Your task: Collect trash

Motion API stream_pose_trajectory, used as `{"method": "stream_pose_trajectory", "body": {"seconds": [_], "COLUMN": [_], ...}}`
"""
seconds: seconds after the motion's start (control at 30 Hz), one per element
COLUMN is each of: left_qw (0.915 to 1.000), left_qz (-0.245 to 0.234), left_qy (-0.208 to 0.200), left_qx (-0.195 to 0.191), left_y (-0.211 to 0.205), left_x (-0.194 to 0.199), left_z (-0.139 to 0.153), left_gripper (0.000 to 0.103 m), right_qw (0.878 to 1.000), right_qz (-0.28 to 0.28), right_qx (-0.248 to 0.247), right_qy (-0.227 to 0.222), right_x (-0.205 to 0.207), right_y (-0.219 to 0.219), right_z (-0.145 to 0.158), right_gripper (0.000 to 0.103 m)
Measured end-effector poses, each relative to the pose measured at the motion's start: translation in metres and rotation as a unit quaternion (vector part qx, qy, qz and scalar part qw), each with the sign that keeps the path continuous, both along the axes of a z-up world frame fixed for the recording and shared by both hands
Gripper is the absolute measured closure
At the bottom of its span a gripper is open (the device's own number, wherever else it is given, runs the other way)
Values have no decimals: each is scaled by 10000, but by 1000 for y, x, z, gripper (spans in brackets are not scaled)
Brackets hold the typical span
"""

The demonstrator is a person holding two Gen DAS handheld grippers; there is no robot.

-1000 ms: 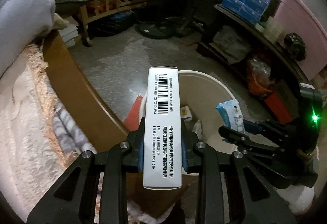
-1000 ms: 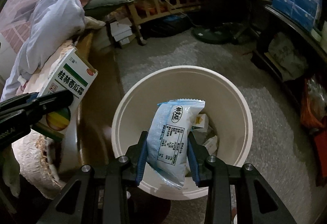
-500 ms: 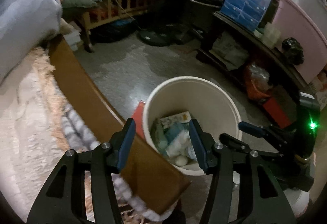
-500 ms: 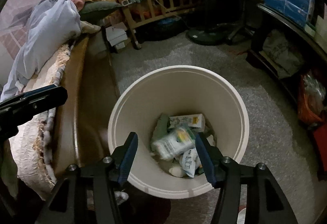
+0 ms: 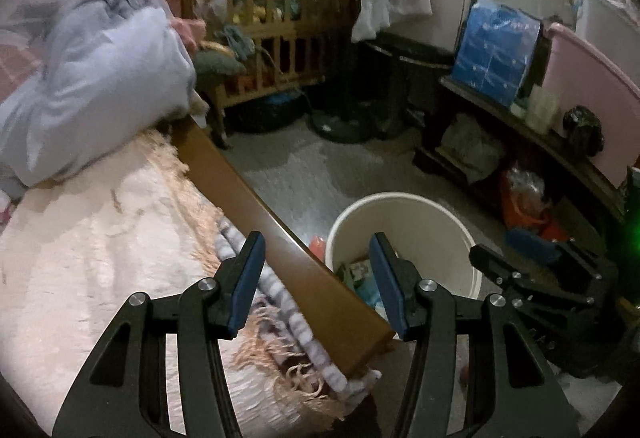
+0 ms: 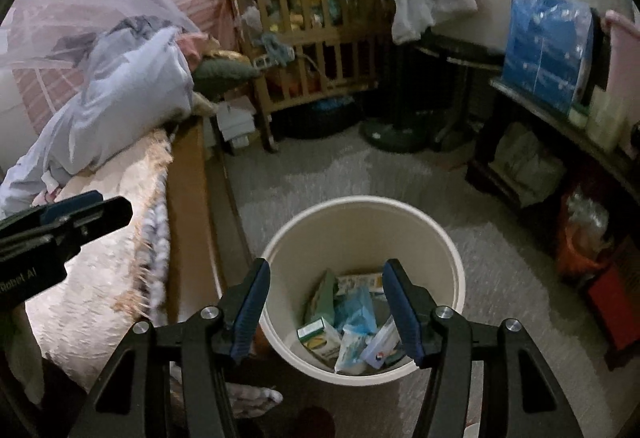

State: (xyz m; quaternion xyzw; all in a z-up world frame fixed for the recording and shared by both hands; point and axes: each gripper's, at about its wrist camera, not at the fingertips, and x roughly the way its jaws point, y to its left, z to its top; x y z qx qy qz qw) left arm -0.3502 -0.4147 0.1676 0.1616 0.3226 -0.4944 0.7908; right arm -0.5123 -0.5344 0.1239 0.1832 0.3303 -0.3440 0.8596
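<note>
A cream round bin (image 6: 360, 214) stands on the floor beside the bed; it also shows in the left wrist view (image 5: 404, 206). Inside lie a green-and-white medicine box (image 6: 320, 338), a pale blue packet (image 6: 356, 312) and other small wrappers. My right gripper (image 6: 325, 308) is open and empty above the bin's near rim. My left gripper (image 5: 317, 280) is open and empty over the bed's wooden edge (image 5: 256, 198), left of the bin. Each gripper shows in the other's view: the left (image 6: 80, 214), the right (image 5: 520, 270).
The bed with a fringed pale blanket (image 5: 100, 238) and a blue-grey pillow (image 5: 100, 90) is on the left. A wooden crib (image 6: 316, 38) stands at the back. A dark shelf with a blue package (image 5: 496, 50) and a pink tub (image 5: 592, 94) runs along the right.
Both grippers opened and let go: the medicine box and the blue packet dropped into the bin. Both grippers then pulled up and back, the left one swinging toward the bed.
</note>
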Motion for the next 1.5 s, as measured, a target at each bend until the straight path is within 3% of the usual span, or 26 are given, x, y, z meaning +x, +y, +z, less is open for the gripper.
{"method": "stream_pose_trajectory", "body": {"seconds": [0.13,0.6,1.5], "left_qw": [9996,9979,9985], "left_qz": [71,119,102], "left_qy": [-161,-348,-275], "left_qx": [-217,-529,-455], "left_y": [15,42,40], "left_x": [-3,-12,-14], "left_z": [17,38,36], "left_gripper": [50,50,50], "right_qw": [9996,9962,9968], "right_qz": [-51,-112,-104], "right_qx": [-269,-770,-688], "right_qy": [-77,-393,-389], "right_x": [-3,-11,-9], "right_y": [13,42,40], "right_z": [21,64,66], "right_gripper": [32,31,29]}}
